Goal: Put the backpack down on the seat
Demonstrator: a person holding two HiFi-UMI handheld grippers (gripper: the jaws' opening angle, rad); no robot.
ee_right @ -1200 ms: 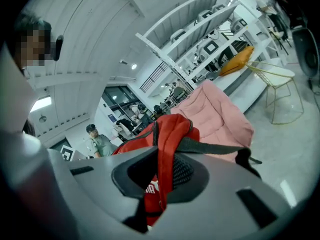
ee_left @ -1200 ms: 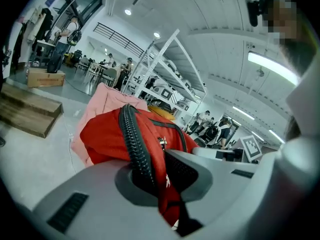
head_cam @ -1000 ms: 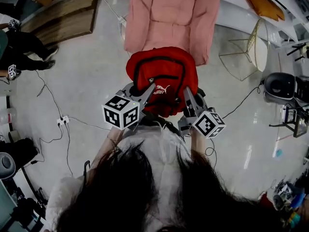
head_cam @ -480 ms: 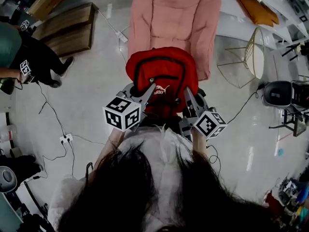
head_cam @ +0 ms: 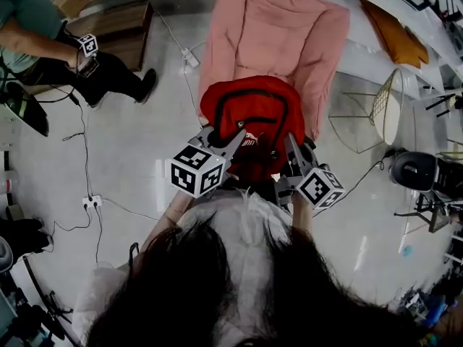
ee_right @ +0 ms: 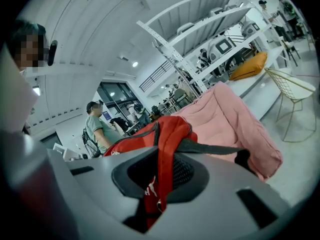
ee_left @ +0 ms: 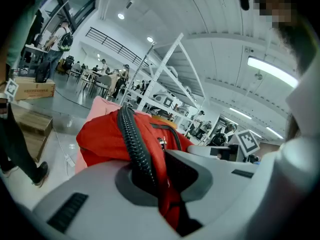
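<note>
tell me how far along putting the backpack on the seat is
Done: the red backpack is gripped, with the left tongs shut on its zipper edge and the right tongs shut on its red fabric. In hand: it is held up at the pink seat's front edge. Left: setting it down there and letting go.

The head view looks steeply down from above the person's hair, which fills the lower frame, onto the floor, with the pink seat at upper centre. Each gripper view sits right behind its own jaws, facing outward, low and roughly level. All three share the red backpack and the seat.
</note>
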